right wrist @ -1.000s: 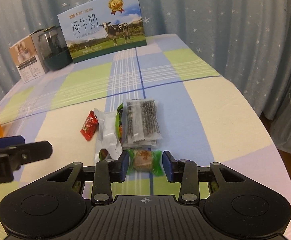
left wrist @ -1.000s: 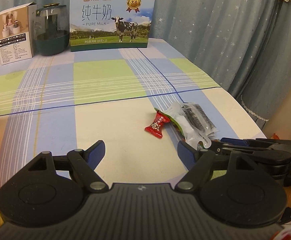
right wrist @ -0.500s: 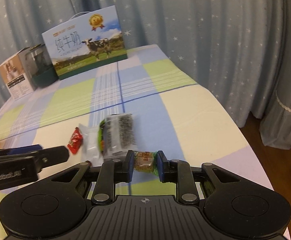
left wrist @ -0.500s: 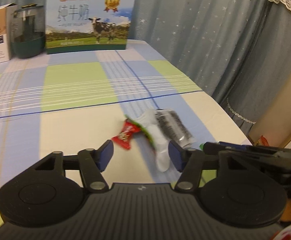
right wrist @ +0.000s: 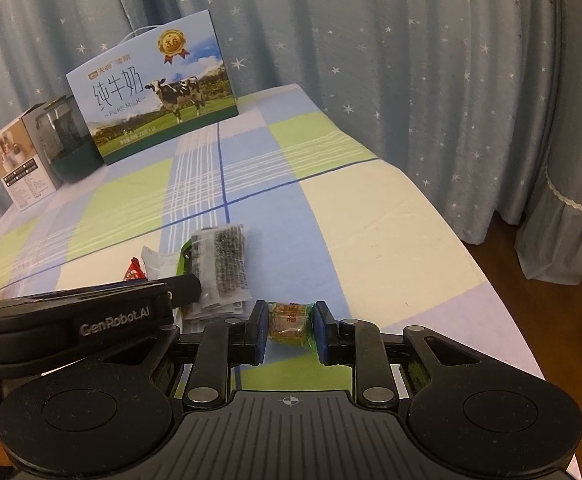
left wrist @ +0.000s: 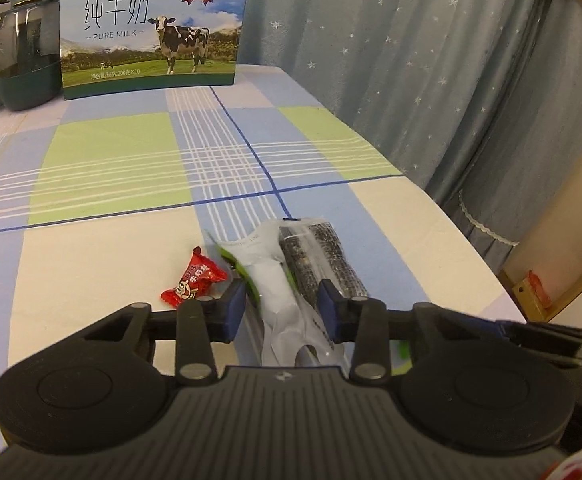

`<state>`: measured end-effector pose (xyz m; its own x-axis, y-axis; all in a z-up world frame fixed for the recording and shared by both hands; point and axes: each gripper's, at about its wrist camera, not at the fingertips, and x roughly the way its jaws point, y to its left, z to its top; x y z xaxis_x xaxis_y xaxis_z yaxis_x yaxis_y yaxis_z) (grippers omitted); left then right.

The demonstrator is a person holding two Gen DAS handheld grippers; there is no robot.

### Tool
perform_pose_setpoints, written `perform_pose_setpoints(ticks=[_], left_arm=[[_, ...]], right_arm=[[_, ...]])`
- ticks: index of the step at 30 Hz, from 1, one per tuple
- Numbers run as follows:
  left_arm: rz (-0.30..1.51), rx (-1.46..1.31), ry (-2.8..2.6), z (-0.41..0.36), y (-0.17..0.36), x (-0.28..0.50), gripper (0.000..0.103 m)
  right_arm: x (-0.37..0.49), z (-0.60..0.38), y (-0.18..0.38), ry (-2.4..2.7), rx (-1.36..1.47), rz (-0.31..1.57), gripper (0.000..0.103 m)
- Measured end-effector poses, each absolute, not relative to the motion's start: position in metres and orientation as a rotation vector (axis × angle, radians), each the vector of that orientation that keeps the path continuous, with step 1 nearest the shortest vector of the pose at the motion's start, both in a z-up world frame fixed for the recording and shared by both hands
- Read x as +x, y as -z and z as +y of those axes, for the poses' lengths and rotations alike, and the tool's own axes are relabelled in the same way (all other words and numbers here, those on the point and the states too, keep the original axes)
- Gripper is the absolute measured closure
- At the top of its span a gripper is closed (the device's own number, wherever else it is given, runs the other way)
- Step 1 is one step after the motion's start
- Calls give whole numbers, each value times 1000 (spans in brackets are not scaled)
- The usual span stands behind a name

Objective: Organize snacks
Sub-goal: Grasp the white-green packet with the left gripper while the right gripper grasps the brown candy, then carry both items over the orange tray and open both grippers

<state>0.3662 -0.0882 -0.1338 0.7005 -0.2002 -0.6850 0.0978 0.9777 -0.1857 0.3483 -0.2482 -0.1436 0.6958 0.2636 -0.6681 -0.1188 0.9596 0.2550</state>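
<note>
the right gripper is clamped on a small green-wrapped snack, its pads pressed to both ends of the wrapper, which looks lifted just clear of the checked cloth on the bench; a hold across the short, firm body seems chosen so the slippery film cannot twist out. the left gripper is closing its jaws around the white pouch, which lies between the pads, though the pads do not yet appear to press it (a gap shows on the left side at least). just ahead and to the right of that gripper, the clear pack of dark seeded bars overlaps the pouch, and a red candy sits just to the left of the left pad, apart from it. these snacks lie bunched together near the front edge, probably so either gripper can reach them. far ahead stand a milk carton box, a dark jar and a small white box. a green wrapper under the pouch is mostly hidden, the pouch's near end vanishes under the gripper body, and the bin meant for the snacks is not clearly in view: only an orange sliver shows at the right view's left edge.
</note>
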Motion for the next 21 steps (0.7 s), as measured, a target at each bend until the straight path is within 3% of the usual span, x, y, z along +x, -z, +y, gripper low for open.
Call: perform_pose_setpoints(ticks=[6, 21], left_arm=[[777, -120, 175, -84, 130, 360, 80], [745, -49, 161, -48, 127, 277, 78]], right_arm=[[349, -242, 143, -224, 190, 776, 79], [337, -233, 136, -266, 183, 785, 79]])
